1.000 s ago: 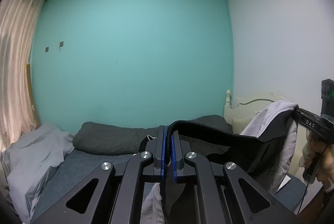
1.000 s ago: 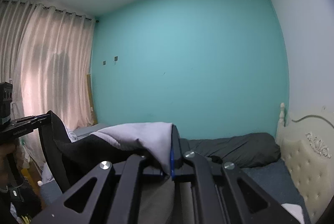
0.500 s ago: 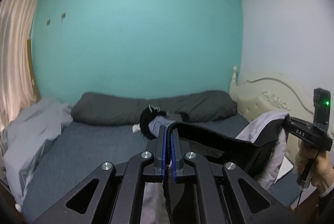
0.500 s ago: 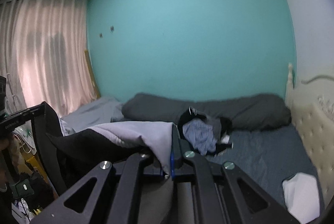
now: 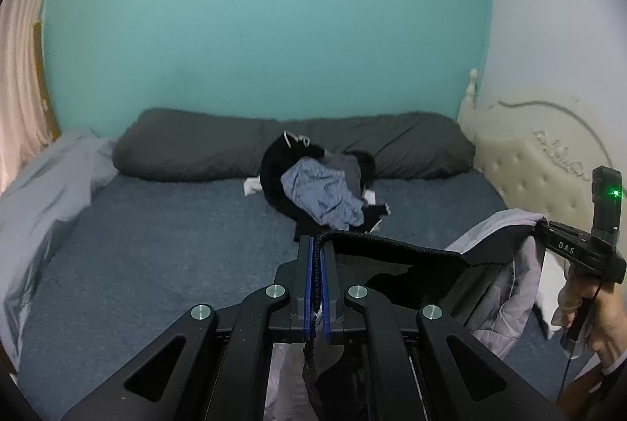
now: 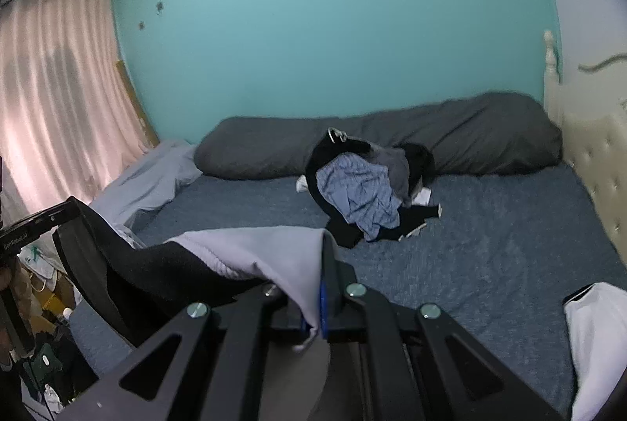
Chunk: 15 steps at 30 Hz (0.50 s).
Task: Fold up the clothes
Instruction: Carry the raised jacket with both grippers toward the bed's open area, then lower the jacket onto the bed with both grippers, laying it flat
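Curtain (image 6: 51,91): pink, far left, by the teal wall. One.
Grey sheet (image 5: 43,193): rumpled along the bed's left edge. One.
Bed (image 5: 176,244): blue cover, mostly bare in front of both grippers.
Bolster (image 5: 219,146): long dark grey, across the far edge against the wall. One.
Left gripper (image 5: 316,256): jaws pinched together on the black ribbed hem of the garment (image 5: 395,254).
Garment: black outside, pale grey lining, strung between the two grippers above the near part of the bed, sagging in the middle; no part seen lying flat yet.
Right gripper (image 6: 322,287): jaws clamped on the garment's pale grey edge, which drapes over the left finger.
Pile (image 5: 325,193): unfolded clothes mid-bed, touching the bolster; black, striped blue and grey pieces and white bits, exact count cannot be told.
White item (image 6: 599,338): near right corner of the bed; what it is cannot be told. One.
Headboard (image 5: 548,166): cream, tufted, at right. One.
Grippers: two, both holding the same garment.
Risk, slip: left grip sits on a thin hem; a tug as the cloth lands could pull it free.
Risk, bunching: the slack middle may touch down first and crease the lay.
Risk, overlap: laid too far forward, the garment would snag the pile.
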Each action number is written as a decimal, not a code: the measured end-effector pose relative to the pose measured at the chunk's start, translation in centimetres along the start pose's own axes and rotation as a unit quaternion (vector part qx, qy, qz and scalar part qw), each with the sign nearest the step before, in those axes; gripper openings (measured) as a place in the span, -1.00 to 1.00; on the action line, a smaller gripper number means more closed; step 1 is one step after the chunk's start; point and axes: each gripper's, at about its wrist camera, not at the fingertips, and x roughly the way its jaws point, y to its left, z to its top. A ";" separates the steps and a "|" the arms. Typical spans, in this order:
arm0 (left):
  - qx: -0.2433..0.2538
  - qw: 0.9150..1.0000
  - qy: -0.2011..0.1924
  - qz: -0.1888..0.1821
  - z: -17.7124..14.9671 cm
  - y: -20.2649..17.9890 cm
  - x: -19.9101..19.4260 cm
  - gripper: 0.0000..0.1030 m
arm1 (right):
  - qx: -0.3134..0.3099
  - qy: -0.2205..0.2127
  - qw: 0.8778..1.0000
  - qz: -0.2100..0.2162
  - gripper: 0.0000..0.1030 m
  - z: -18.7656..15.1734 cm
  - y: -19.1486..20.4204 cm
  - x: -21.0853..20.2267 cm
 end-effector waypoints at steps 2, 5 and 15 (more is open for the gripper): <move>-0.001 1.000 0.015 -0.001 -0.1 0.2 3.2 -0.94 | 0.002 0.014 1.000 -0.003 -0.93 -0.2 -1.4 2.4; -0.002 0.999 0.033 -0.002 -0.2 0.5 7.6 -0.94 | 0.008 0.037 0.999 -0.007 -0.93 -0.7 -3.8 6.8; -0.003 0.997 0.082 -0.004 -1.0 2.5 21.0 -0.94 | 0.018 0.081 0.996 -0.030 -0.93 -0.9 -9.6 19.3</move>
